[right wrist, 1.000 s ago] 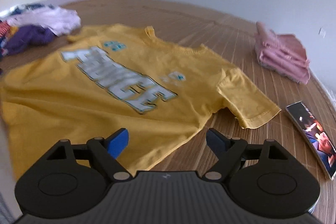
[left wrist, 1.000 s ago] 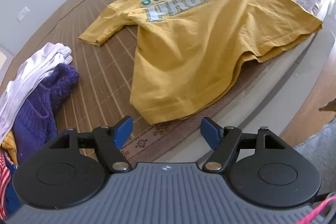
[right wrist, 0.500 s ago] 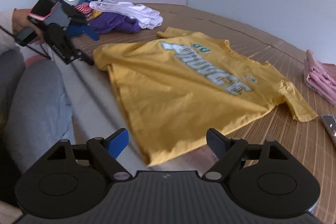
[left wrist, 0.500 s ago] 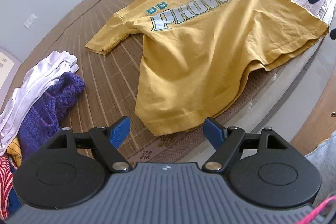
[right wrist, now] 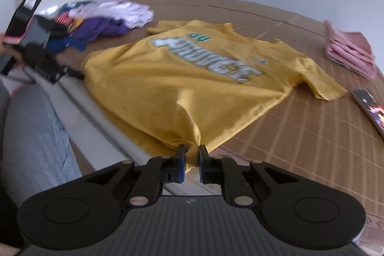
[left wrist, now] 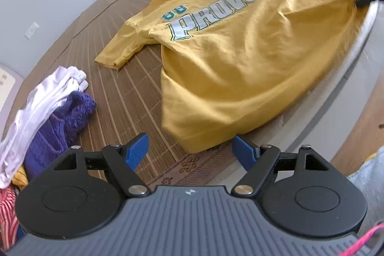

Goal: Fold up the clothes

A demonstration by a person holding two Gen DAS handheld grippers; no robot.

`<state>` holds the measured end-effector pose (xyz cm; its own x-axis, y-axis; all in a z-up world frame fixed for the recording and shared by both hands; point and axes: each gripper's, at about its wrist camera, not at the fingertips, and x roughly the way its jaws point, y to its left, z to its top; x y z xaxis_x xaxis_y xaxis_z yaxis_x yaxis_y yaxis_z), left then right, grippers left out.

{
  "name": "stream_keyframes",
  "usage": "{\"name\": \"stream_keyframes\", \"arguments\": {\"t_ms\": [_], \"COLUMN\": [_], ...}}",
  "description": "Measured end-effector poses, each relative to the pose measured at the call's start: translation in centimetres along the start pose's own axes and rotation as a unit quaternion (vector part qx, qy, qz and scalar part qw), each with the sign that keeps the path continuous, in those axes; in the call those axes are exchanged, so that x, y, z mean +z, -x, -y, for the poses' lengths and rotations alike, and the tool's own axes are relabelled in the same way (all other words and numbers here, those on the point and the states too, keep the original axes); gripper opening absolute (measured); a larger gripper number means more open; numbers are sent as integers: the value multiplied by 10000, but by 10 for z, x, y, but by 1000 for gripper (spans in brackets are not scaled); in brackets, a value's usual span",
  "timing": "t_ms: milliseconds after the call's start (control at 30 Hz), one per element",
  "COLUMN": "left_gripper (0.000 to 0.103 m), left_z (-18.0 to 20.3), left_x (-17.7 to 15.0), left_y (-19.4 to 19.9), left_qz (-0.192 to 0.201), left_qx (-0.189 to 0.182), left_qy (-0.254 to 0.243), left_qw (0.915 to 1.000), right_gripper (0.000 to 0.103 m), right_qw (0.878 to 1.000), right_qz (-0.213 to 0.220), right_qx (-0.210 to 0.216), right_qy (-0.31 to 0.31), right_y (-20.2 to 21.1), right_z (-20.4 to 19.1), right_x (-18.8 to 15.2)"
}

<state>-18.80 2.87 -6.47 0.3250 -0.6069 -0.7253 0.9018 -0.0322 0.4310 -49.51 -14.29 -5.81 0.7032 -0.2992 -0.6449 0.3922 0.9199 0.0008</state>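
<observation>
yellow t-shirt hem corner hidden inside right gripper jaws.

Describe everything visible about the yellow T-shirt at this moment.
The yellow T-shirt lies front up on the brown slatted mat, short sleeves spread, with silver and teal block lettering across the chest. Soft, wrinkled knit. The right gripper pinches one hem corner, bunching the cloth; the open left gripper sits short of the other corner.
</observation>
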Motion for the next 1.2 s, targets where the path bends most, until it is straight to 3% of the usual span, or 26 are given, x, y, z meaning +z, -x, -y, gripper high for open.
{"name": "stream_keyframes", "arguments": {"t_ms": [133, 467, 533, 567, 767, 833, 967, 1067, 1200], "left_gripper": [81, 81, 81, 81, 81, 81, 81, 81, 81], "left_z": [-2, -29, -28, -26, -14, -16, -20, -12, -12], "left_x": [2, 15, 17, 18, 15, 14, 15, 18, 19], "left_y": [7, 26, 27, 28, 27, 27, 20, 7, -8], "left_qz": [34, 425, 467, 467, 455, 523, 646, 564, 545], "left_qx": [-69, -263, -412, -504, -758, -945, -1537, -1843, -1852], "left_qy": [-68, 483, 454, 395, 269, 522, 1215, 1247, 1268], "left_qw": [9999, 9976, 9970, 9969, 9957, 9928, 9785, 9733, 9729], "right_gripper": [10, 13, 31, 34, 57, 58, 60, 60, 60], "right_qw": [9995, 9959, 9962, 9966, 9993, 9974, 9916, 9876, 9813], "right_qz": [-44, -506, -466, -379, 362, 568, 649, 715, 841], "right_qx": [-299, -747, -727, -717, 113, 446, 1059, 1368, 1712], "right_qy": [-6, -87, -121, -117, -37, 63, 346, 275, 266], "right_y": [21, 34, 38, 42, 52, 42, 11, -8, -20], "right_z": [16, 34, 36, 36, 27, 12, -19, -26, -21], "right_x": [0, -26, -29, -29, -12, 0, 37, 75, 137]}}
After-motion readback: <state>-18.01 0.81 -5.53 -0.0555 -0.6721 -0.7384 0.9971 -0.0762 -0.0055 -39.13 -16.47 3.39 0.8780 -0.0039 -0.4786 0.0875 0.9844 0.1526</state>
